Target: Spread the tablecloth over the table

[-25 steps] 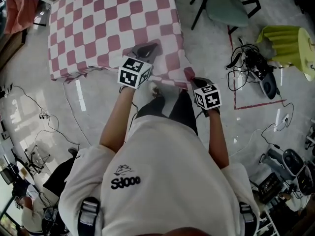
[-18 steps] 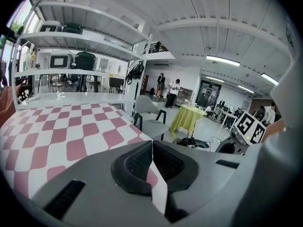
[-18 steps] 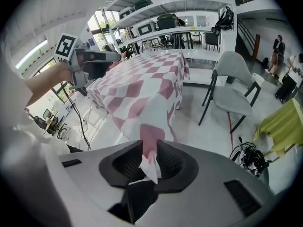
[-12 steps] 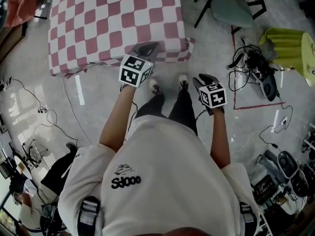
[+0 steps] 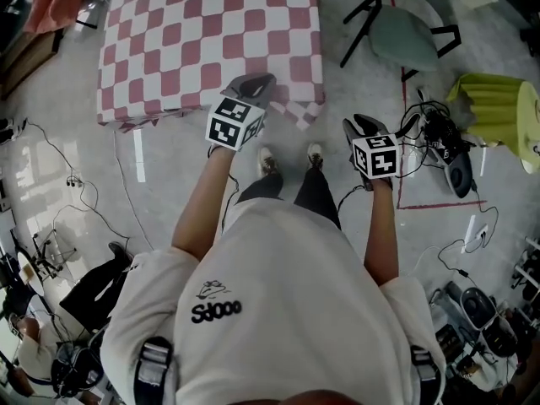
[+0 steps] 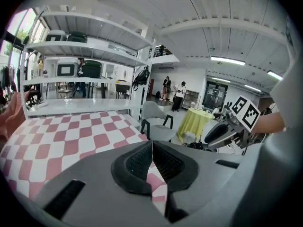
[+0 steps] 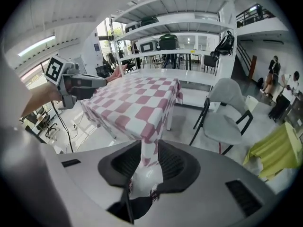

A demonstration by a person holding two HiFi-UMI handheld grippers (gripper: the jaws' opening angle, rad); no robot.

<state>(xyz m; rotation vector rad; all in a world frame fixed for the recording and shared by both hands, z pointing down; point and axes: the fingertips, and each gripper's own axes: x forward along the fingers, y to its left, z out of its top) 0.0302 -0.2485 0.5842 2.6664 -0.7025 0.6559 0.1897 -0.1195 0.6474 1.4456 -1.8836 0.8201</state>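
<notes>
Firstly, head view: the tablecloth (image 5: 211,40), red-and-white checked, is lying across the upper left and centre of the frame. Its near edge is hanging down and one corner is drooping at the cloth's lower right. The left gripper (image 5: 253,83) is resting at that near edge. The right gripper (image 5: 361,126) is hanging right of centre, apart from the cloth, over bare floor. A grey chair (image 5: 403,25) is standing at upper right; a yellow-green cover (image 5: 494,87) and tangled cables (image 5: 426,112) are sitting toward the right edge.

Next, left gripper view: the claw is pressing together, pinching a strip of the checked cloth that is showing low between the pads. The rest of the cloth is stretching away at left, with white shelving (image 6: 85,48) behind it.

Lastly, right gripper view: the claw is standing spread, having just been opening. The drooping corner is showing through the gap, farther off, with neither pad pressing on it. A table leg (image 7: 169,117) is showing beneath the cloth.
</notes>
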